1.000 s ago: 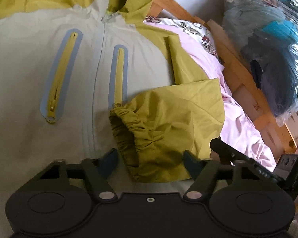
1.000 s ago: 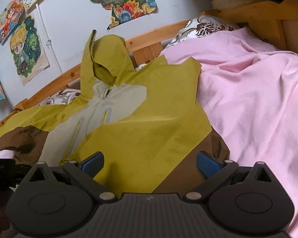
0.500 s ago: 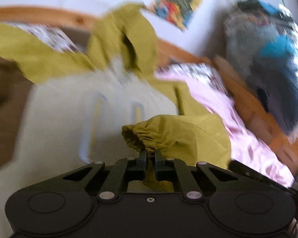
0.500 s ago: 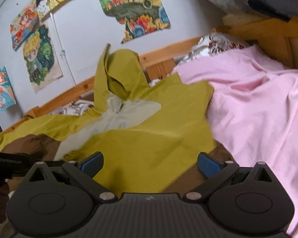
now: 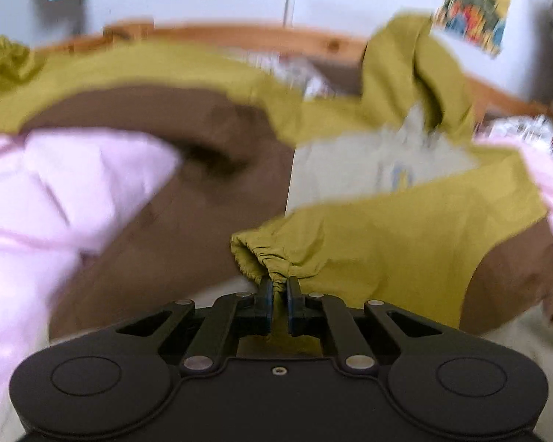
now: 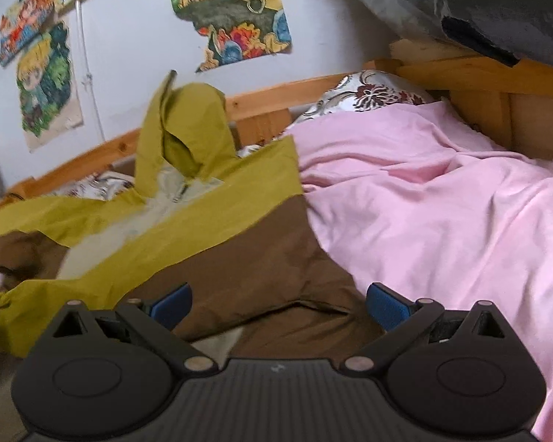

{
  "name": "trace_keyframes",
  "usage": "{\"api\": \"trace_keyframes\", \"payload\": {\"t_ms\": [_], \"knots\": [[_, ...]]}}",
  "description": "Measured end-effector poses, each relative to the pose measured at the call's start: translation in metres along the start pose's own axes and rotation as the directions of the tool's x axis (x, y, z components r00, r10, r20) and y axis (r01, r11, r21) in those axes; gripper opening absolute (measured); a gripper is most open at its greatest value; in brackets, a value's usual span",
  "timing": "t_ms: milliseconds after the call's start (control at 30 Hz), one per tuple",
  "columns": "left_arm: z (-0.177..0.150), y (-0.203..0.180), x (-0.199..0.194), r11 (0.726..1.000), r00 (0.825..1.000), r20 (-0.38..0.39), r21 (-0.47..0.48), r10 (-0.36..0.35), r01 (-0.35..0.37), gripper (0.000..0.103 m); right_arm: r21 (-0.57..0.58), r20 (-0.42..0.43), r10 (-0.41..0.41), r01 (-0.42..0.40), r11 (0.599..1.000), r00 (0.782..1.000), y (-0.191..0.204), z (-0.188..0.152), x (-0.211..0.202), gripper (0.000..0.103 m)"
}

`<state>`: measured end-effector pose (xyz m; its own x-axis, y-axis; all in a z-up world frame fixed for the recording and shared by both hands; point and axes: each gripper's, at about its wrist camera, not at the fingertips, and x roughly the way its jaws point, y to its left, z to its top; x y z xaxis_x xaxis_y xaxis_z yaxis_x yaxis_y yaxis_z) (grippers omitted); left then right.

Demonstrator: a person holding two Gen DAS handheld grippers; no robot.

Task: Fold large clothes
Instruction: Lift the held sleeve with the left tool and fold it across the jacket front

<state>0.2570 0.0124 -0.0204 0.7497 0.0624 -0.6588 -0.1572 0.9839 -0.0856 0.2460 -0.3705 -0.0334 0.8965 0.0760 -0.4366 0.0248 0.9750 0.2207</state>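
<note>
Olive sleeve cuff (image 5: 256,258) pinched in left gripper (image 5: 277,289), right gripper (image 6: 278,304) spread wide over jacket (image 6: 239,254)

Your left wrist view sits low and close over the jacket (image 5: 405,228), facing the headboard; your right wrist view looks likewise, sharing jacket hood (image 6: 191,125) and wall.

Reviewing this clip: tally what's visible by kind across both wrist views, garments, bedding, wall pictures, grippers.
Jackets: 1, the jacket
Pink sheets: 1, the pink sheet
Floral pillows: 1, the floral pillow
Wall pictures: 3 in the right wrist view, e.g. the torn landscape picture
Grippers: 2, the left gripper and the right gripper
Total: 8
</note>
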Motion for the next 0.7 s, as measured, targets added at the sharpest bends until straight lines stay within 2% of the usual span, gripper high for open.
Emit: {"api": "trace_keyframes", "payload": {"t_ms": [33, 100, 167, 233, 300, 400, 500, 567, 600, 700], "knots": [[-0.001, 0.000, 0.003, 1.000, 0.999, -0.035, -0.012, 0.010, -0.010, 0.011, -0.007, -0.006, -0.013, 0.013, 1.000, 1.000, 0.000, -0.001, 0.002, 0.103], [-0.005, 0.006, 0.004, 1.000, 0.999, -0.051, -0.024, 0.004, -0.005, 0.014, -0.015, -0.018, -0.034, 0.034, 0.999, 0.999, -0.001, -0.002, 0.006, 0.103], [-0.006, 0.007, -0.003, 0.999, 0.999, -0.041, -0.037, -0.012, 0.010, 0.029, -0.009, -0.036, -0.043, 0.043, 0.999, 0.998, -0.003, -0.002, 0.010, 0.103], [-0.006, 0.008, -0.011, 0.998, 0.999, -0.036, -0.054, -0.025, 0.023, 0.058, -0.001, -0.041, -0.047, 0.047, 0.999, 0.998, -0.004, -0.002, 0.011, 0.103], [-0.005, 0.009, -0.021, 0.998, 1.000, -0.007, -0.061, -0.030, 0.029, 0.070, -0.006, -0.041, -0.042, 0.042, 0.999, 0.998, -0.003, -0.002, 0.010, 0.103], [0.004, 0.016, -0.036, 0.998, 0.999, 0.037, -0.057, -0.008, 0.010, 0.076, -0.016, -0.034, -0.029, 0.029, 0.999, 0.999, 0.000, -0.004, 0.007, 0.103], [0.022, 0.036, -0.053, 0.993, 0.991, 0.103, -0.097, 0.083, -0.073, 0.087, -0.019, -0.036, -0.005, 0.005, 1.000, 0.999, 0.002, -0.007, 0.005, 0.103], [0.040, 0.057, -0.063, 0.980, 0.975, 0.151, -0.140, 0.164, -0.143, 0.090, -0.024, -0.036, 0.016, -0.017, 1.000, 0.999, 0.003, -0.009, 0.002, 0.103], [0.049, 0.069, -0.067, 0.968, 0.960, 0.173, -0.160, 0.220, -0.193, 0.094, -0.031, -0.033, 0.026, -0.027, 0.999, 0.999, 0.004, -0.010, 0.001, 0.103], [0.072, 0.104, -0.069, 0.911, 0.884, 0.235, -0.191, 0.403, -0.365, 0.097, -0.053, -0.019, 0.046, -0.047, 0.998, 0.999, 0.007, -0.011, -0.002, 0.103]]}}
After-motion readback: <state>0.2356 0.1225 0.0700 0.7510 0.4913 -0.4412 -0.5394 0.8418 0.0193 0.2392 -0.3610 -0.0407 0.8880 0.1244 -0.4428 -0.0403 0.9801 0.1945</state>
